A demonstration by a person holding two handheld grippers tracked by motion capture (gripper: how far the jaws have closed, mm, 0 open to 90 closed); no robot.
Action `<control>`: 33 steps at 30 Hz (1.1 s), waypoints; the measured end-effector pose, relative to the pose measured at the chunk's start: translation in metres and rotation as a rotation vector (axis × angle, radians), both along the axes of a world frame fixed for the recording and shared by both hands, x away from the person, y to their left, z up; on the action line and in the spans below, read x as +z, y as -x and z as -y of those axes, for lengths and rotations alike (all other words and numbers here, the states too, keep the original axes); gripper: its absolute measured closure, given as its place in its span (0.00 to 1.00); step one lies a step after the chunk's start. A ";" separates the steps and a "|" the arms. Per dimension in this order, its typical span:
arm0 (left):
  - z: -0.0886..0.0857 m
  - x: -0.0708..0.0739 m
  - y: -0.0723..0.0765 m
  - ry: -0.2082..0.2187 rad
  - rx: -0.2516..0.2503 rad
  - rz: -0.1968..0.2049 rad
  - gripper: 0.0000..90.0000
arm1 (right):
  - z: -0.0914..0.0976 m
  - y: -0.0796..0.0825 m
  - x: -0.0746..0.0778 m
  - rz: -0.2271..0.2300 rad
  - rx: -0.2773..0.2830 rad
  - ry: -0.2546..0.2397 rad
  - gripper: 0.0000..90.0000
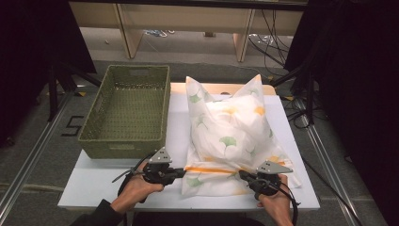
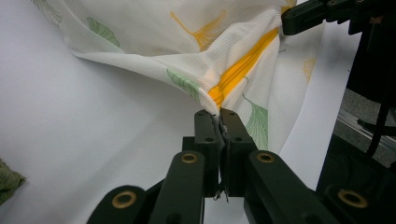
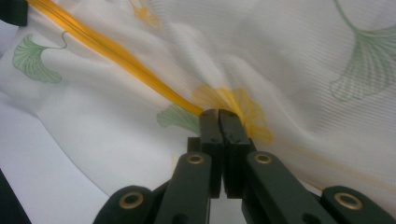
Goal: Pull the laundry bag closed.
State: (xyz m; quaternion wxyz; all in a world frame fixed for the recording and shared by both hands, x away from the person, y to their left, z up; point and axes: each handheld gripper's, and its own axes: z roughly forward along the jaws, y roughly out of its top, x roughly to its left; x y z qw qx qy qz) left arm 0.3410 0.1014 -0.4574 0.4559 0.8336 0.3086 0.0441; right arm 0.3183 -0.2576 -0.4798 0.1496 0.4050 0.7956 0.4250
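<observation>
Left gripper (image 2: 219, 114): jaws clamped on the near left end of the pillowcase (image 2: 196, 51), pinching the white fabric where the orange zipper (image 2: 240, 70) ends; a fold of cloth shows squeezed between the two black jaws. In the high view this gripper (image 1: 181, 172) lies level just above the table (image 1: 94, 181), pointing right toward the case, held by the left hand (image 1: 136, 190).

Right gripper (image 3: 218, 114): jaws pressed together on the zipper line (image 3: 116, 56) of the case, at a point along the orange strip; whether it grips the slider or only the cloth cannot be told. In the high view it (image 1: 242, 175) points left, at the near right part of the case, held by the right hand (image 1: 275, 205).

Pillowcase (image 1: 228, 136): white, printed with green and yellow ginkgo leaves, stuffed with a pillow; it lies on the table's right half, two corners standing up at the far end, the zipper edge nearest the person and stretched between the two grippers.

Basket (image 1: 127, 110): green, woven, rectangular, on the table's left half, just beside the case.
</observation>
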 end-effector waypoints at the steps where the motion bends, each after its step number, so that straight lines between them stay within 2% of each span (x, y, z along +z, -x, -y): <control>1: 0.000 0.000 0.000 0.001 -0.003 -0.001 0.96 | 0.001 0.001 0.000 -0.006 -0.003 -0.003 1.00; 3: -0.001 0.000 0.000 -0.008 -0.004 0.001 0.96 | 0.007 0.001 0.002 0.021 -0.019 0.011 1.00; 4: -0.002 0.000 0.000 -0.004 -0.002 0.001 0.96 | 0.009 0.003 0.002 -0.007 -0.030 -0.003 1.00; 5: -0.002 0.000 0.000 0.003 0.006 -0.016 0.96 | 0.011 0.002 0.002 0.001 -0.026 -0.009 1.00; 6: -0.003 0.000 -0.001 -0.010 0.002 0.001 0.96 | 0.014 0.003 0.002 -0.008 -0.037 -0.015 1.00; 7: -0.004 0.000 -0.001 -0.009 -0.003 -0.001 0.96 | 0.017 0.003 0.003 0.011 -0.050 -0.009 1.00; 9: -0.004 0.000 -0.001 -0.009 0.002 0.001 0.96 | 0.022 0.004 0.004 -0.002 -0.056 -0.023 1.00; 10: -0.004 0.000 -0.001 -0.009 0.002 0.002 0.96 | 0.025 0.004 0.005 0.011 -0.060 -0.012 1.00; 11: -0.004 0.000 -0.001 -0.011 0.001 0.004 0.96 | 0.025 0.005 0.004 -0.010 -0.070 -0.036 1.00; 12: -0.004 0.000 -0.001 -0.010 0.002 0.002 0.96 | 0.027 0.007 0.005 -0.021 -0.090 -0.026 1.00; 13: -0.004 0.000 -0.001 -0.009 0.003 0.003 0.96 | 0.031 0.005 0.004 0.013 -0.080 -0.013 1.00; 14: -0.004 0.000 -0.001 -0.003 0.002 0.001 0.96 | 0.032 0.007 0.005 -0.020 -0.091 -0.023 1.00; 15: -0.004 0.000 0.000 0.003 0.015 -0.014 0.96 | 0.036 0.005 0.005 0.015 -0.093 -0.003 1.00; 16: -0.004 0.000 0.000 0.001 0.013 -0.012 0.96 | 0.037 0.006 0.004 0.001 -0.105 -0.017 1.00; 18: -0.004 0.000 0.000 -0.001 0.013 -0.011 0.96 | 0.044 0.005 0.004 0.015 -0.114 0.007 1.00; 19: -0.004 0.000 0.000 0.002 0.014 -0.010 0.96 | 0.048 0.005 0.004 0.011 -0.122 0.011 1.00; 20: -0.004 0.000 0.000 0.001 0.014 -0.010 0.96 | 0.050 0.005 0.004 -0.008 -0.122 -0.007 1.00; 21: -0.004 0.000 0.000 0.007 0.018 -0.013 0.96 | 0.052 0.007 0.005 -0.011 -0.150 -0.002 1.00; 22: -0.004 0.000 0.000 -0.004 0.012 -0.012 0.96 | 0.054 0.007 0.005 -0.014 -0.147 0.002 1.00; 23: -0.004 0.000 0.000 -0.012 0.019 -0.010 0.96 | 0.058 0.006 0.004 0.014 -0.144 0.020 1.00; 24: -0.004 0.000 0.000 -0.010 0.019 -0.008 0.96 | 0.058 0.008 0.005 -0.019 -0.166 0.013 1.00; 25: -0.004 0.000 0.000 -0.002 0.013 -0.008 0.96 | 0.063 0.006 0.004 0.018 -0.154 0.037 1.00; 26: -0.005 0.001 -0.001 -0.007 0.006 0.003 0.96 | 0.063 0.008 0.005 -0.014 -0.170 0.014 1.00; 29: -0.005 0.001 -0.001 -0.020 0.007 0.007 0.96 | 0.075 0.006 0.004 0.022 -0.181 0.037 1.00; 30: -0.005 0.000 -0.002 -0.015 0.001 0.009 0.96 | 0.075 0.008 0.005 -0.008 -0.196 0.016 1.00; 31: -0.005 0.000 -0.001 -0.008 0.004 0.006 0.96 | 0.079 0.006 0.005 0.021 -0.191 0.037 1.00; 32: -0.005 0.000 -0.001 -0.009 0.005 0.007 0.96 | 0.081 0.006 0.004 0.013 -0.190 0.024 1.00; 33: -0.005 0.000 -0.001 -0.014 0.002 0.005 0.96 | 0.084 0.006 0.004 0.019 -0.199 0.034 1.00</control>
